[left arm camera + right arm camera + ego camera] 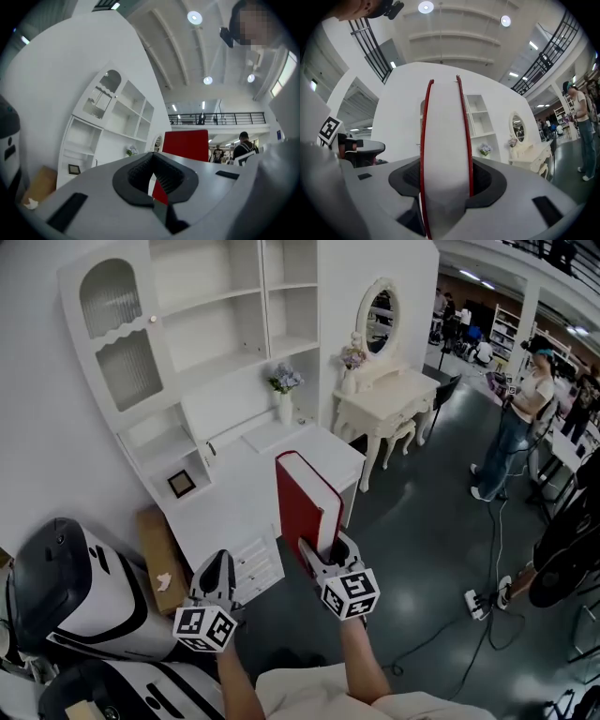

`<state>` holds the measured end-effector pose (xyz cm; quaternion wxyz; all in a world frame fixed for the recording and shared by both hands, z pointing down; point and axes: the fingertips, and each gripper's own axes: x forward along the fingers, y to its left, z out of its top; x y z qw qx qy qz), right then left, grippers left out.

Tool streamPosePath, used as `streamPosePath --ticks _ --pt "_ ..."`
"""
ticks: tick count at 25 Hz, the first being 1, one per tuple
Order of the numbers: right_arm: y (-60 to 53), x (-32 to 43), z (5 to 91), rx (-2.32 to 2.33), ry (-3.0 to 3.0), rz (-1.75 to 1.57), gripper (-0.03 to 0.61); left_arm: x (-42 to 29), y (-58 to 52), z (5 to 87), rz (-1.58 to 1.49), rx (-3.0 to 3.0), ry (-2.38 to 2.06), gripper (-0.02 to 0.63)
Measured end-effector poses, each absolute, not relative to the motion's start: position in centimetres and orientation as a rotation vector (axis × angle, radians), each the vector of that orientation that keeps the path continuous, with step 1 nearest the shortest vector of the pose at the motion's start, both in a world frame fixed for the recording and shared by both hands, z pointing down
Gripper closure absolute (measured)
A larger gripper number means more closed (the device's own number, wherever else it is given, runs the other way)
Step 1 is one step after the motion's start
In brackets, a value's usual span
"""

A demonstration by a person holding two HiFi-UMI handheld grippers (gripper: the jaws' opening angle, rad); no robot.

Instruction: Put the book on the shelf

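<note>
The right gripper [325, 557] is squeezing the bottom of the red book [302, 502], holding it standing up between its jaws. The left gripper [217, 570] is hanging just beside it, jaws pressed together on nothing. The white shelf [225, 352] is standing ahead of both grippers.

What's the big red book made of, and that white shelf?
The book has a stiff, smooth red cover, probably coated board, around white paper pages. The shelf is flat matte white panels, likely painted wood or board; I can't tell which.
</note>
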<state>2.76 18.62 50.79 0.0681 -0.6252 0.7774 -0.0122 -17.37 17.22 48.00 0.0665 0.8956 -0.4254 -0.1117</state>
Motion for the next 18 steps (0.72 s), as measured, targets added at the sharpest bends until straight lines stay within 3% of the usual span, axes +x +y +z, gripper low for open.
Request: streamPosePath --ticks 13,18 --pt "13.8 6.1 52.1 -1.887 2.347 -0.067 0.324 -15.0 10.1 51.7 0.074 2.661 -1.601 0.597" --pt "8.8 8.0 52.4 -1.912 2.352 -0.060 0.324 -12.6 4.8 52.3 0.036 2.671 -1.580 0.597"
